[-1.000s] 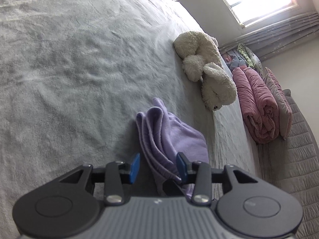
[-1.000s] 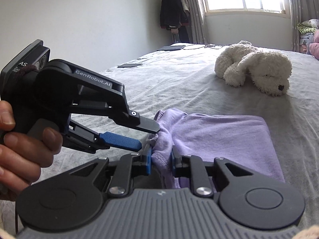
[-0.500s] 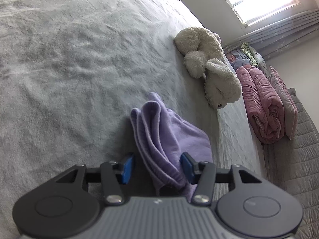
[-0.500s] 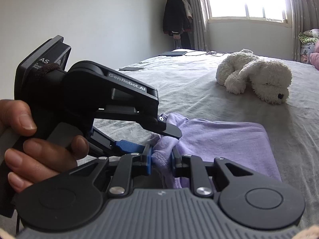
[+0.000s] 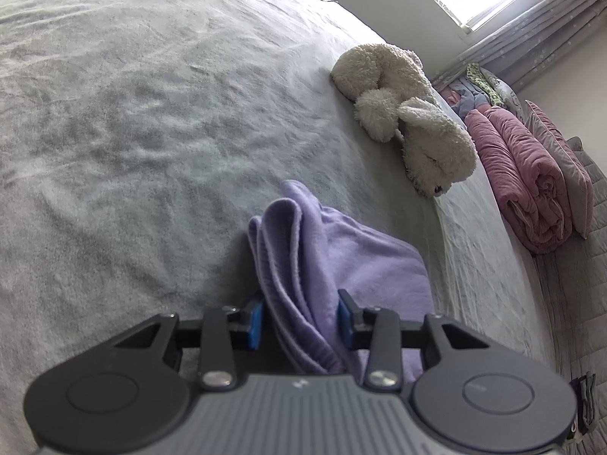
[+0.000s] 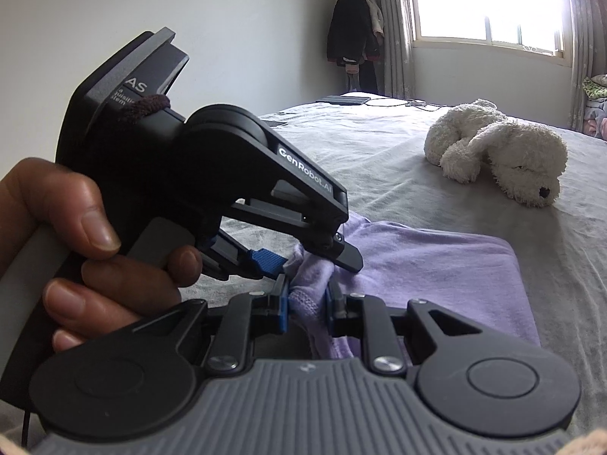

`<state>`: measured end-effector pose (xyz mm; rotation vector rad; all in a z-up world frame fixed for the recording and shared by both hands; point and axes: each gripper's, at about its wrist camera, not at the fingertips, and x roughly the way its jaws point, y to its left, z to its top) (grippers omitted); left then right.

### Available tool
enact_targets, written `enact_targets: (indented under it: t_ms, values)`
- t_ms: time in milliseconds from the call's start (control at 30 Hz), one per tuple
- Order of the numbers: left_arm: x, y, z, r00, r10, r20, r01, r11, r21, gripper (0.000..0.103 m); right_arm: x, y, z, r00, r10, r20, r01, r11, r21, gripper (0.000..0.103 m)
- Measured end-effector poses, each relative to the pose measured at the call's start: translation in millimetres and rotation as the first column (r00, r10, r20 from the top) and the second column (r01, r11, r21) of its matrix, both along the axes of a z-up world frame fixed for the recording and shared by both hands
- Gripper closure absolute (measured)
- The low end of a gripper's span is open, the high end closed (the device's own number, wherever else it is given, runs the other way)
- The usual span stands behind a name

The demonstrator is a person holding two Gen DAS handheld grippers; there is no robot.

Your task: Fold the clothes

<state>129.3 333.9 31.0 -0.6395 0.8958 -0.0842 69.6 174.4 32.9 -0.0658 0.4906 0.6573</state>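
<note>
A lilac garment (image 5: 360,265), folded into several layers, lies on the grey bed (image 5: 151,121). My left gripper (image 5: 300,320) is open, and the garment's bunched folded edge runs between its blue pads without being pinched. The right wrist view shows the same garment (image 6: 436,265) spread flat toward the right. There my right gripper (image 6: 306,309) is shut on its near crumpled corner. The left gripper (image 6: 315,261) reaches in from the left in a person's hand (image 6: 95,265), its fingers straddling the same corner just above my right fingertips.
A white plush dog (image 5: 409,121) lies on the bed beyond the garment, also the plush dog (image 6: 493,148) at the right. Rolled pink quilts (image 5: 523,174) and pillows sit past the bed's right edge. Dark flat items (image 6: 347,99) rest at the far end; coats (image 6: 353,34) hang by the window.
The left gripper has risen and moved right, closer over the right gripper, with the folded edge deeper between its fingers. The right gripper has kept its hold on the corner.
</note>
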Motion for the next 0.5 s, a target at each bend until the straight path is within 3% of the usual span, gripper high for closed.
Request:
enact_targets:
  t_ms: [500]
  values:
    - [-2.0, -4.6, 2.3, 1.000, -0.015, 0.023, 0.014, 0.998, 0.067, 0.082, -5.2, 0.8, -2.2, 1.000, 0.011, 0.015, -0.011, 1.000, -0.002, 0.081]
